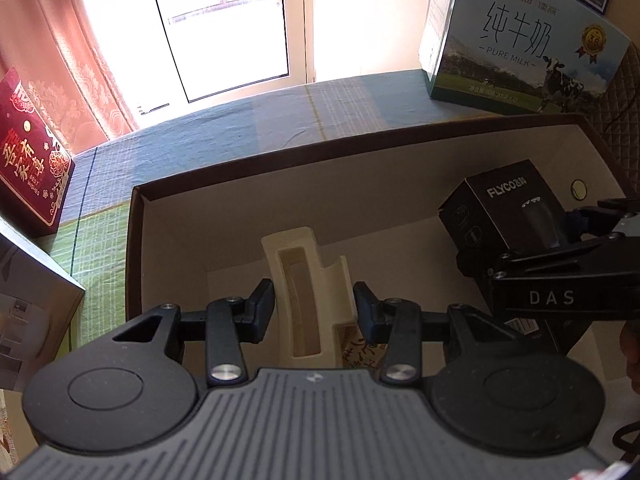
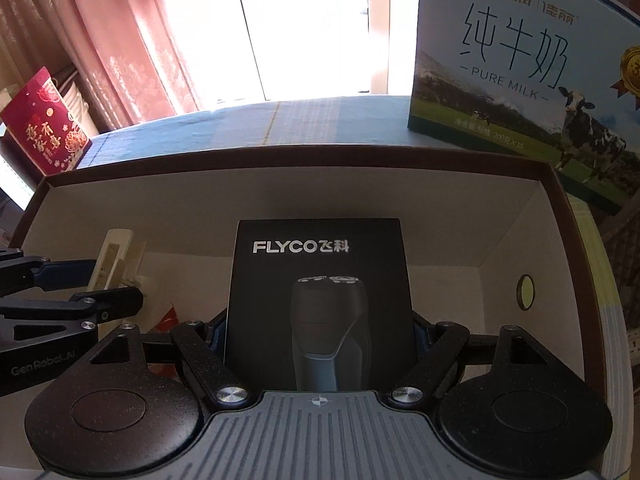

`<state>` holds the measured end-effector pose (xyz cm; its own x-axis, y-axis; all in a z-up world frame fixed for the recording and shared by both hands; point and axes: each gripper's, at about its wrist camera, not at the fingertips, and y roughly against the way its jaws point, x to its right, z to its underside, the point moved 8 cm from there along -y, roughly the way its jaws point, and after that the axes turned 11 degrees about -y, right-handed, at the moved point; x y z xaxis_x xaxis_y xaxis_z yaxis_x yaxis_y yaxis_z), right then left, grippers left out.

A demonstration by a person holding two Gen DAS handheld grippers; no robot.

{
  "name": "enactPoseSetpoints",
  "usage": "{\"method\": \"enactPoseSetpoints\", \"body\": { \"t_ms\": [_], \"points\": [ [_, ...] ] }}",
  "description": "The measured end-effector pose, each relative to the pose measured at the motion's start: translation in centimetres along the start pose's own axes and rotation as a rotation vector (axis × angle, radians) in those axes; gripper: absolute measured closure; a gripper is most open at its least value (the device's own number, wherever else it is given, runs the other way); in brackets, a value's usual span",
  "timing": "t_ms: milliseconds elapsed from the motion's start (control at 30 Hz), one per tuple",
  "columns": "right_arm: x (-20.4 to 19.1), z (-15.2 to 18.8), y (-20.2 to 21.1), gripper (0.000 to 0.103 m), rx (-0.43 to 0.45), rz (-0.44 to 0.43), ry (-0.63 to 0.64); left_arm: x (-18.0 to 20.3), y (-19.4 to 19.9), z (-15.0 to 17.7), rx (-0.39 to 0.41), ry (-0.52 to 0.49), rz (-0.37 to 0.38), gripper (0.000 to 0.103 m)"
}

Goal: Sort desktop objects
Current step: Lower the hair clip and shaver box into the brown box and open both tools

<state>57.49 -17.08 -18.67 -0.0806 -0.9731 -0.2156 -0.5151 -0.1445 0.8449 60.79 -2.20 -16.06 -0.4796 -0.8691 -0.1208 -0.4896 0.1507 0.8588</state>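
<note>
A: Left tongs (image 1: 314, 306)?
B: Spread wide, straddling the cream holder (image 1: 308, 292), pads (image 1: 262, 304) not touching it. Nothing held.
A: Right tongs (image 2: 320, 332)?
B: Clamped on the shaver box (image 2: 320, 304), low on its two sides. Box sits upright inside the tray (image 2: 280, 160), right of the holder.
A: Handling?
B: My guess: box is light, stiff card, smooth print, could slip; side grip near the base looks fine. Holder reads as rigid moulded plastic, light, hollow slot; pinch across its long walls.
A: Further back?
B: Tray rests on the worktop (image 1: 224, 136); milk carton (image 1: 520, 52) behind right, red box (image 1: 32, 160) far left.
</note>
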Motion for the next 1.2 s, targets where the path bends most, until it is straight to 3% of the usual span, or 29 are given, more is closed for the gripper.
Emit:
{"method": "enactPoseSetpoints", "body": {
  "t_ms": [600, 733, 967, 1033, 1200],
  "points": [
    [-0.1, 0.1, 1.2, 0.025, 0.007, -0.034, 0.04, -0.5, -1.5, 0.3, -0.027, -0.003, -0.021, 0.065],
    [-0.1, 0.2, 1.9, 0.022, 0.013, -0.046, 0.049, -0.6, -0.9, 0.0, 0.0, 0.017, 0.007, 0.05],
    [-0.4, 0.8, 4.7, 0.01, 0.049, -0.094, 0.081, -0.3, 1.2, -0.4, 0.048, 0.014, 0.028, 0.042],
    [-0.4, 1.2, 5.7, 0.007, 0.056, -0.106, 0.087, -0.1, 2.1, -0.1, 0.055, 0.012, 0.026, 0.033],
    [-0.7, 2.4, 7.9, 0.003, 0.073, -0.128, 0.107, 0.3, 4.1, 0.9, 0.065, 0.001, 0.007, 0.03]
  ]
}}
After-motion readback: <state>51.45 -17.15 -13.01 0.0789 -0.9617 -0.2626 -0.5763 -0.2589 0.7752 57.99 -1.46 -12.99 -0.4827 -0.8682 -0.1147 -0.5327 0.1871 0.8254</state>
